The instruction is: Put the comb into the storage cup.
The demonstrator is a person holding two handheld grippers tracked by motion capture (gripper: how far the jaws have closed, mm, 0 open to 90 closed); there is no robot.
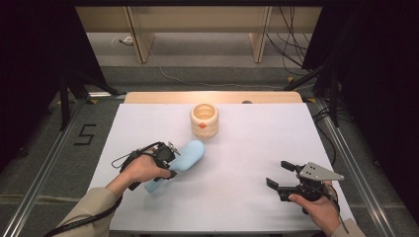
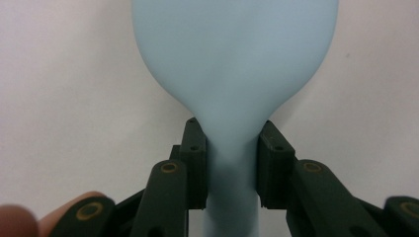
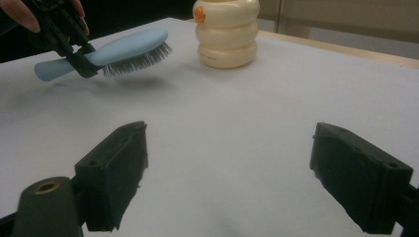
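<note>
Left gripper (image 1: 170, 163): jaws closed on the neck of the brush, pads pressing the handle from both sides just below the head.
Hairbrush (image 1: 185, 159): light blue, held off the table at the left-centre, bristles facing down, head pointing toward the holder; a shadow lies under it on the table.
Left hand (image 1: 143, 170): wrapped round the gripper body; handle end of the brush sticks out beneath it.
Holder (image 1: 204, 120): cream ringed pot with an orange mark, upright, mouth open and nothing seen inside; near the far edge, apart from the brush.
Right gripper (image 1: 276, 174): jaws wide apart, holding nothing, low over the table at the right.
Table (image 1: 247, 148): white top, wooden strip along the far edge.
Progress: brush picked up and lifted; by my judgement, carrying it to the holder and setting it in remain.
Room: bare surface between brush and holder; holder sits close to the far edge, so approach from the near side looks safest.
</note>
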